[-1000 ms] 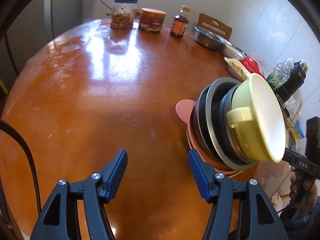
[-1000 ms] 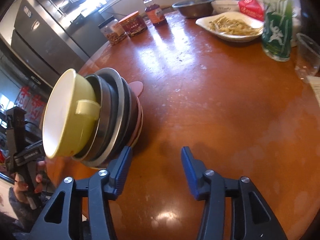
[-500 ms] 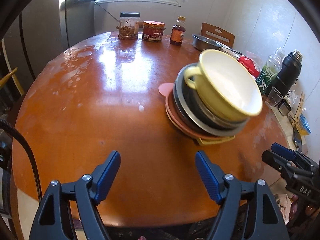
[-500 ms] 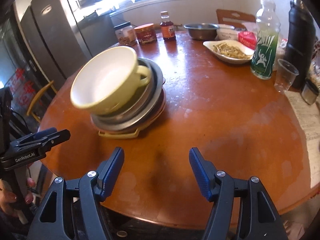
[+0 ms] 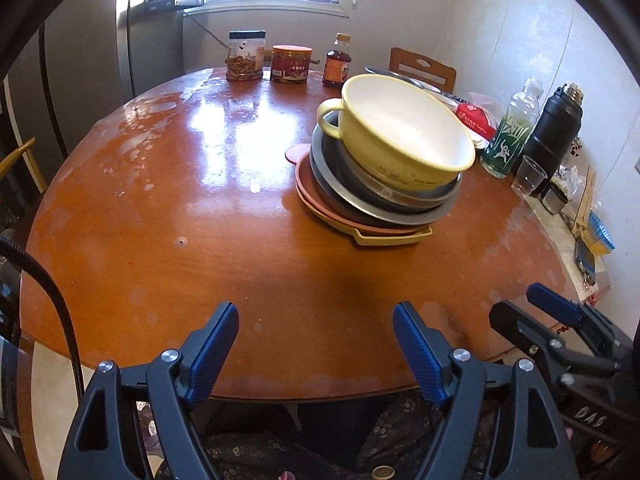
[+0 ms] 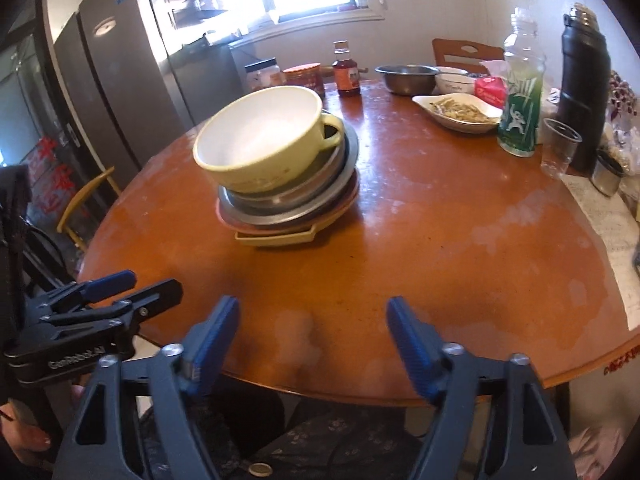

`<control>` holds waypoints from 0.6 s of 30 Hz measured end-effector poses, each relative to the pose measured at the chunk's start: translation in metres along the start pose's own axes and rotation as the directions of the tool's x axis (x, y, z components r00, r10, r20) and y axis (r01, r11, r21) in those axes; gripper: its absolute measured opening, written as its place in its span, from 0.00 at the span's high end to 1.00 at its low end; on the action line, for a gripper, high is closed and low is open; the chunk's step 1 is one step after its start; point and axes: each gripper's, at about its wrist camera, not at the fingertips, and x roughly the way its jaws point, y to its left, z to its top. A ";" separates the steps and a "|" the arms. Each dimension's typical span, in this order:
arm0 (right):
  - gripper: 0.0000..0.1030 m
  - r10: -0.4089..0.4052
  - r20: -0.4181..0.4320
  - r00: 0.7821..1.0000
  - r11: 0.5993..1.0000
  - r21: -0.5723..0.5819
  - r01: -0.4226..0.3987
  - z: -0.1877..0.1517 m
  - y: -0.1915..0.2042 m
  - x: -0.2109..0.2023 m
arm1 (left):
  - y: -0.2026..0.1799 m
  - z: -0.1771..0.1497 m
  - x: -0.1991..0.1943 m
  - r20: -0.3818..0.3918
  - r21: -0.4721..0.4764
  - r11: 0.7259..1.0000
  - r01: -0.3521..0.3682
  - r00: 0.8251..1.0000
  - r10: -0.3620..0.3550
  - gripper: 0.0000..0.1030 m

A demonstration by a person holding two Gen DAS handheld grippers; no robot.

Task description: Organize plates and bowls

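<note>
A stack of dishes stands in the middle of the round wooden table (image 5: 180, 200). On top is a yellow bowl (image 5: 400, 136) with a handle, which leans a little. Under it lie grey metal plates (image 5: 360, 196), a pink plate (image 5: 316, 196) and a yellow tray (image 5: 392, 238). The right wrist view shows the same bowl (image 6: 260, 136) and tray (image 6: 276, 238). My left gripper (image 5: 314, 312) is open over the table's near edge, well short of the stack. The jaws of my right gripper (image 6: 312, 304) are opening, with nothing between them. Each gripper shows in the other's view: right (image 5: 516, 302), left (image 6: 154, 280).
At the far edge stand two jars (image 5: 246, 56), a sauce bottle (image 5: 337, 64) and a steel bowl (image 6: 406, 78). A plate of food (image 6: 456, 112), a green bottle (image 6: 520, 108), a black flask (image 6: 584, 100) and a plastic cup (image 6: 560, 148) crowd the right side. A fridge (image 6: 120, 80) stands at left.
Both grippers have drawn back from the sides of the stack to the table's near edge, and their jaws have widened. The stack now sits farther off, apart from both.
</note>
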 end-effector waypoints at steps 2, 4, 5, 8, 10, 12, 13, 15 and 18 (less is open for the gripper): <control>0.23 -0.038 0.029 0.999 0.999 -0.016 0.039 -0.005 0.002 -0.003 | -0.002 -0.002 -0.001 0.003 0.004 1.000 -0.009 1.000 0.009 0.23; 0.23 -0.047 0.044 0.998 0.999 -0.014 0.047 -0.008 0.003 -0.004 | -0.003 -0.003 -0.001 0.001 0.009 1.000 -0.011 1.000 0.011 0.23; 0.23 -0.046 0.047 0.998 0.999 -0.012 0.046 -0.009 0.003 -0.005 | -0.004 -0.002 0.000 0.001 0.013 1.000 -0.014 1.000 0.014 0.23; 0.23 -0.053 0.049 0.997 0.998 -0.017 0.053 -0.009 0.003 -0.004 | -0.006 -0.002 0.001 -0.005 0.020 1.000 -0.015 1.000 0.015 0.23; 0.23 -0.052 0.050 0.997 0.998 -0.018 0.053 -0.008 0.003 -0.004 | -0.008 -0.002 0.002 -0.007 0.023 1.000 -0.016 1.000 0.016 0.23; 0.23 -0.051 0.053 0.997 0.998 -0.020 0.052 -0.008 0.003 -0.004 | -0.009 -0.002 0.002 -0.008 0.026 0.999 -0.017 1.000 0.018 0.23; 0.23 -0.050 0.053 0.997 0.998 -0.024 0.051 -0.008 0.004 -0.004 | -0.009 -0.002 0.003 -0.009 0.028 0.999 -0.019 1.000 0.019 0.23; 0.23 -0.054 0.052 0.997 0.998 -0.030 0.056 -0.008 0.004 -0.003 | -0.010 -0.002 0.004 -0.013 0.031 0.999 -0.019 1.000 0.019 0.23; 0.23 -0.062 0.045 0.997 0.997 -0.031 0.064 -0.008 0.003 -0.001 | -0.011 -0.002 0.006 -0.018 0.032 0.999 -0.023 1.000 0.023 0.23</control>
